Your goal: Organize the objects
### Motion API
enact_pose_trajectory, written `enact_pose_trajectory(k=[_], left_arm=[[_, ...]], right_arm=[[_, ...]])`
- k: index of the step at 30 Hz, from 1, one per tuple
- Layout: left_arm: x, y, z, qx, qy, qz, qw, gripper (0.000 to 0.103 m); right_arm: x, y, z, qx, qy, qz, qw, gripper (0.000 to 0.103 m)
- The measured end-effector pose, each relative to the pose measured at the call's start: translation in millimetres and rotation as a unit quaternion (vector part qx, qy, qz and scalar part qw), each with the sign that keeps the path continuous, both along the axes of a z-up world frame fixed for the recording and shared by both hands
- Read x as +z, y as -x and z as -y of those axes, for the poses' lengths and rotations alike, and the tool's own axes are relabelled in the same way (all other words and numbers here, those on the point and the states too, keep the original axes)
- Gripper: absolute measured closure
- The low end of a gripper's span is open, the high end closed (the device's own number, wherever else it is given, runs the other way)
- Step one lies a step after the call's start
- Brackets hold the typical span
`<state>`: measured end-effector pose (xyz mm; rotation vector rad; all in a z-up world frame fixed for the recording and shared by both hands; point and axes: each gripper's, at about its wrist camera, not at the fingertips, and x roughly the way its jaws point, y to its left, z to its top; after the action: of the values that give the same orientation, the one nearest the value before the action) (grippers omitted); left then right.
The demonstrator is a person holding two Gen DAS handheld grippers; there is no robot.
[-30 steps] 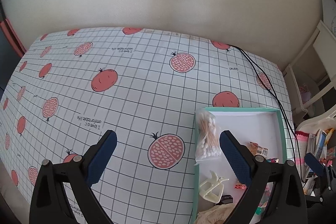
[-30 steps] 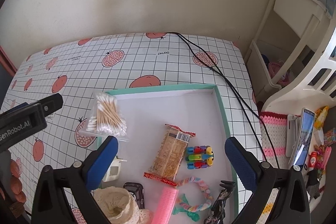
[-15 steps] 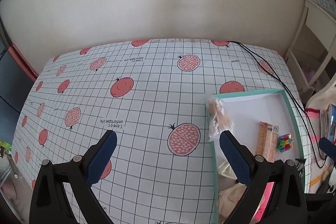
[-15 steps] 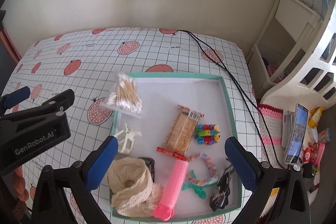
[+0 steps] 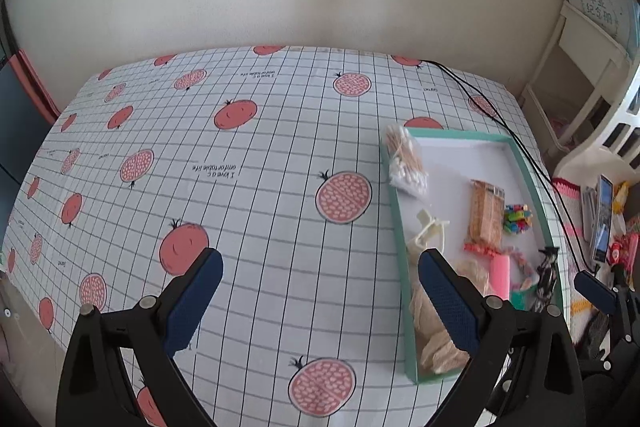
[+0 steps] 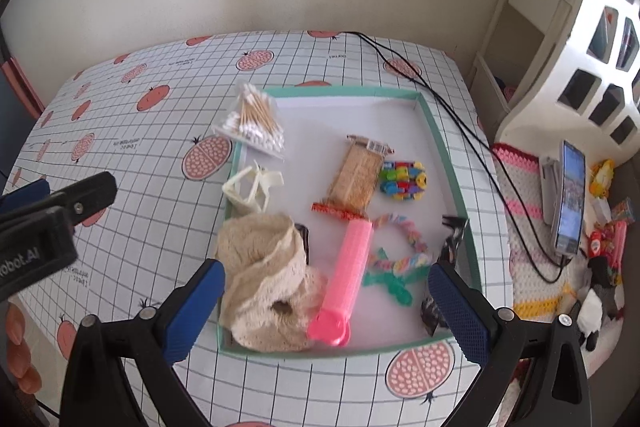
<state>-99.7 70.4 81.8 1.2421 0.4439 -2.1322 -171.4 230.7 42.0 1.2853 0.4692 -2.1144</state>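
Left wrist view: the left gripper hangs above the white grid-patterned tablecloth with red pomegranate prints, its blue-padded jaws spread wide and holding nothing. To its right sits the shallow white tray with a teal rim, near the table's right edge. A clear bag of wooden cotton swabs lies across the tray's far left corner, partly over the rim. Inside the tray are a cream plastic hair claw, a tan cracker packet, a small multicoloured block toy and a pink cylindrical tube. A black cable runs along the tablecloth past the tray's far right side. Right wrist view: the right gripper is poised over the near end of the tray, jaws spread wide and empty. Between them lie a beige crocheted lace cloth in the near left corner and the pink tube, touching it. A pastel braided cord and a teal clip lie just right of the tube. The swab bag overhangs the far left rim. The left gripper's black body shows at the left edge.
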Motion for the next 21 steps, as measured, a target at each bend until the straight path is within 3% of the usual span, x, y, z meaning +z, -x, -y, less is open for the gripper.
enact_pose_trajectory(k=[11, 21], left_arm=[[-21.8, -56.7, -6.3, 0.005, -0.057, 0.01, 0.9983, 0.005], [-56.6, -82.4, -11.7, 0.017, -0.11, 0.051, 0.9925, 0.005]], right_arm=[[-11.3, -21.7, -20.4, 0.008, -0.012, 0.013, 1.0, 0.0], [-29.6, -32.6, -29.8, 0.008, -0.029, 0.046, 0.998, 0.0]])
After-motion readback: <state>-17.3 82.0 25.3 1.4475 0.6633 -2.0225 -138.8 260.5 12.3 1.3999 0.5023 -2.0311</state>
